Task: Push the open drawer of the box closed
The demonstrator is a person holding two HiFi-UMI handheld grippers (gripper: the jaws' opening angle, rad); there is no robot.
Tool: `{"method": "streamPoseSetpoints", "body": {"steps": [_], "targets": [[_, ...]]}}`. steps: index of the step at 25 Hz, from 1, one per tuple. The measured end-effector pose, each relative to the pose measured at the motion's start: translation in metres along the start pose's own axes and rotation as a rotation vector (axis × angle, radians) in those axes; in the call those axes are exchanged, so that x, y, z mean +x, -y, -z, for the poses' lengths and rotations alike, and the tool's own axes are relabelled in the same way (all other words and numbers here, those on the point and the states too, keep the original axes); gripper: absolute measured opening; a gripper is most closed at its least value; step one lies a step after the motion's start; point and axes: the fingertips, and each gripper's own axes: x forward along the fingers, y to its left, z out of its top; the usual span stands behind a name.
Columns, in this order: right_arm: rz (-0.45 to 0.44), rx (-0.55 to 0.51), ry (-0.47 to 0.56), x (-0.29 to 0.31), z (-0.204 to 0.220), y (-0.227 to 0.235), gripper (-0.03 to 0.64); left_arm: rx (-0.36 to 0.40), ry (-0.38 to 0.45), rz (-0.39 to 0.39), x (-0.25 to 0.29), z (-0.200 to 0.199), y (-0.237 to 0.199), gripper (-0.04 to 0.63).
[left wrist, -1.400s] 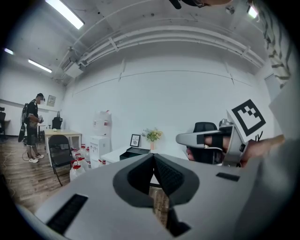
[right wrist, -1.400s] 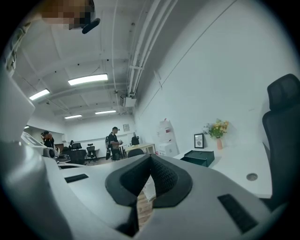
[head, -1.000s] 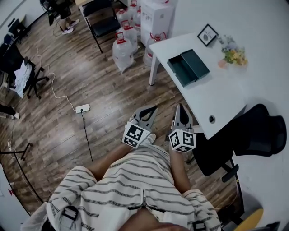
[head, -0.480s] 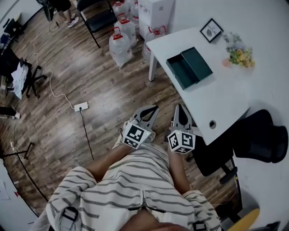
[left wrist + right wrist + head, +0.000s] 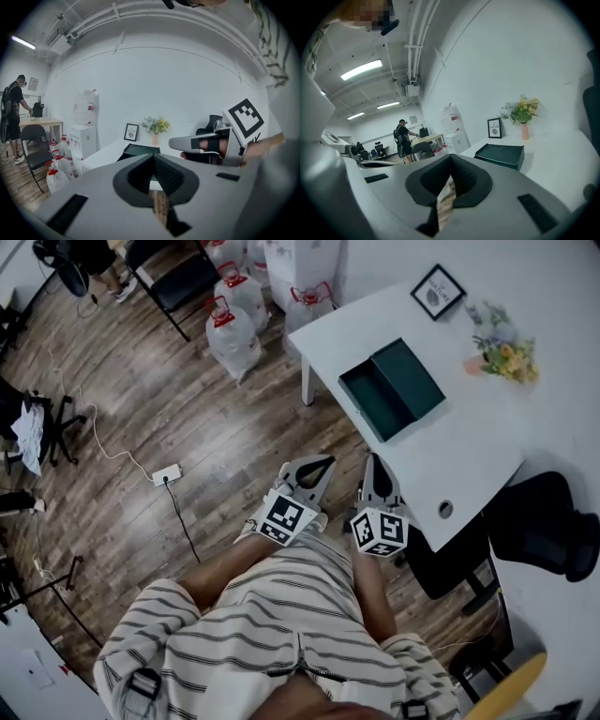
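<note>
Drawer [image 5: 373, 402] of the dark green box [image 5: 411, 379] stands pulled out, upper right on the white table [image 5: 459, 460]; left gripper [image 5: 315, 470] and right gripper [image 5: 376, 465], centre frame, jaws together, empty.

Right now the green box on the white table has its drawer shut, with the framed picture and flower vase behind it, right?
No: the drawer is open, pulled out of the green box, as the head view shows. The rest holds: box on the white table, framed picture and flower vase behind it.
</note>
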Motion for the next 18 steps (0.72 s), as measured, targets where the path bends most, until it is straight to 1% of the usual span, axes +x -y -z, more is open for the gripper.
{"method": "streamPoseSetpoints", "body": {"steps": [7,10,15,18], "targets": [[0.096,0.032,-0.014,0.053,-0.004,0.009,0.009,0.017,-0.040,0.105,0.038,-0.007,-0.046,0.001],[0.140,0.044,-0.018,0.072,-0.003,0.014,0.009,0.012,-0.059,0.142,0.052,-0.005,-0.063,0.002],[0.211,0.059,-0.044,0.085,0.006,0.029,0.009,0.012,-0.096,0.199,0.075,0.005,-0.074,0.000],[0.241,0.068,-0.069,0.084,0.016,0.040,0.009,0.013,-0.120,0.211,0.088,0.014,-0.075,0.001]]}}
